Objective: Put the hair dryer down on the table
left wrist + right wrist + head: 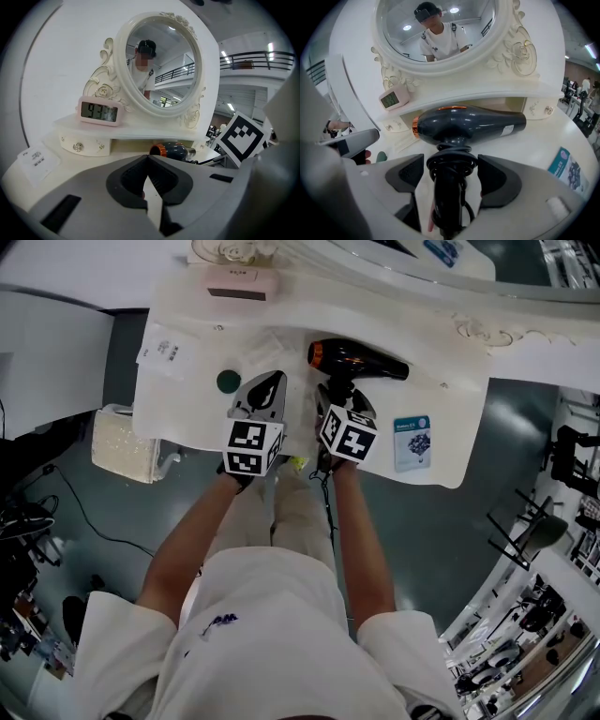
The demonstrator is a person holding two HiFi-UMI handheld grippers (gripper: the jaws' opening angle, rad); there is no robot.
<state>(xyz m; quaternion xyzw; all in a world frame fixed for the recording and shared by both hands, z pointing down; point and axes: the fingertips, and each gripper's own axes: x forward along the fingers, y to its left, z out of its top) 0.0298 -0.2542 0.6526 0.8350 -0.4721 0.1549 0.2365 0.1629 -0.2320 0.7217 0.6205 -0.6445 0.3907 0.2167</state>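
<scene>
Room: grey floor [450, 540] around a white table [187, 418]; a pale box [125, 443] stands on the floor off the table's left end.

Head view, hair dryer: the dark hair dryer [356, 359] sits crosswise near the table's back edge, about midway along it. Its orange-ringed end points left and its handle points toward the front edge.

Head view, grippers: the left gripper [265, 395] and the right gripper [342, 399] sit side by side over the front edge, the right one at the handle.

Head view, other things: a green disc [228, 381] lies just left of the left gripper. A paper card [167, 351] lies near the left end, a blue packet [412, 442] near the right front corner, and a pink clock [242, 284] at the back.

Left gripper view, jaws: together, with nothing between them.

Left gripper view, beyond: a round mirror [161, 61] stands on a shelf [140, 133], with the clock beside its foot. The hair dryer shows below the shelf's edge.

Right gripper view, jaws: closed on the hair dryer's handle, one pad on each side of the cord [451, 164] coiled round it.

Right gripper view, hair dryer: its barrel is level, just in front of the shelf. Whether it rests on the table cannot be told.

Right gripper view, mirror: a person shows in the glass.
</scene>
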